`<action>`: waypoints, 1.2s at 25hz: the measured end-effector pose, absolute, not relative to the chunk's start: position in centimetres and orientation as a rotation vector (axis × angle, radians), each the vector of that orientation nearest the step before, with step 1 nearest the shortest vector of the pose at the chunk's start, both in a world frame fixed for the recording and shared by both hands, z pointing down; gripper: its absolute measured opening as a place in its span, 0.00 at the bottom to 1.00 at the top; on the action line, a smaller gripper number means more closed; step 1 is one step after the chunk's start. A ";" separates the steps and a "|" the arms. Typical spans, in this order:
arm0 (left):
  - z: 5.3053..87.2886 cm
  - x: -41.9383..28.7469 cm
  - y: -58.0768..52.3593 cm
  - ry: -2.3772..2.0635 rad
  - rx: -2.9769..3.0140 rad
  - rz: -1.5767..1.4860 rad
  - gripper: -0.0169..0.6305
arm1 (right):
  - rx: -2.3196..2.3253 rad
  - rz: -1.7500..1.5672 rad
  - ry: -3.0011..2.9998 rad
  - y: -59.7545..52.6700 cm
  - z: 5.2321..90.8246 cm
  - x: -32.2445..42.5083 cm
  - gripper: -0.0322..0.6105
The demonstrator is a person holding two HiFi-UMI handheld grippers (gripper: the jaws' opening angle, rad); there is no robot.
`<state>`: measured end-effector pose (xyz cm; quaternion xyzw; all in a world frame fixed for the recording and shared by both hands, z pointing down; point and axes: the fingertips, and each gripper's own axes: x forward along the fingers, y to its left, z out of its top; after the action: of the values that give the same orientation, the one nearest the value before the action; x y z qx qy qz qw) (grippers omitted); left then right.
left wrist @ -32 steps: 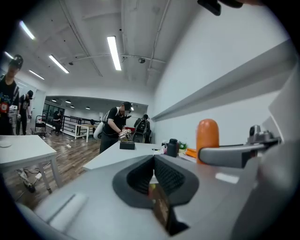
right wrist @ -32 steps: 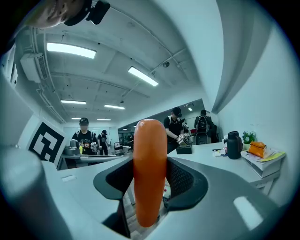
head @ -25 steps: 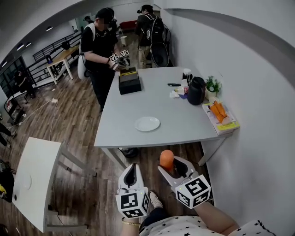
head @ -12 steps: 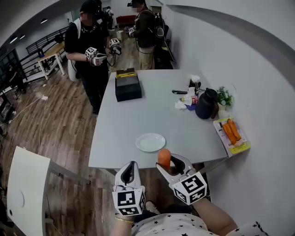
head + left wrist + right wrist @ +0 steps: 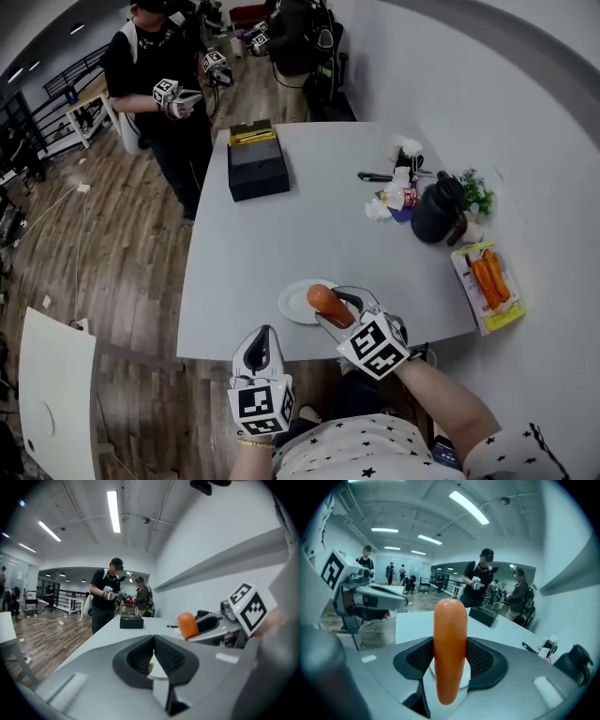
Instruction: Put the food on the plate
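Note:
My right gripper (image 5: 330,306) is shut on an orange sausage-shaped food piece (image 5: 324,301), which stands upright between the jaws in the right gripper view (image 5: 450,649). It hovers over the small white plate (image 5: 292,302) near the front edge of the grey table (image 5: 281,216). The left gripper (image 5: 262,351) hangs below the table's front edge, jaws shut and empty (image 5: 153,656). In the left gripper view the food piece (image 5: 188,625) shows at the right, held in the right gripper.
A black box (image 5: 254,161) sits at the far left of the table. A dark kettle (image 5: 437,210), a small plant (image 5: 474,193), tissues and a pen crowd the right side. A tray with carrots (image 5: 488,281) overhangs the right edge. Two people stand beyond the table.
The right gripper has carried the food piece forward from below the table's edge to above the plate. The left gripper has stayed low in front of the table.

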<state>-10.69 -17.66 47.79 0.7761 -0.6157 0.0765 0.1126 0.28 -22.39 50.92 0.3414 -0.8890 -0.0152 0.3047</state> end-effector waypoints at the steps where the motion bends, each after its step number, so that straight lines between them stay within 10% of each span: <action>1: 48.1 -10.8 -18.2 -1.810 2.267 0.228 0.04 | 0.839 -0.069 -2.317 -23.3 51.9 0.0 0.38; 30: 50.9 -12.3 -21.5 -1.821 2.153 0.325 0.04 | 0.289 -0.222 -1.949 -28.4 65.3 -5.3 0.45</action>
<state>-12.34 -21.49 50.86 0.7499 -0.6341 0.1130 0.1511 -5.34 -28.39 65.29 0.1219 -0.8225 -0.0938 0.5476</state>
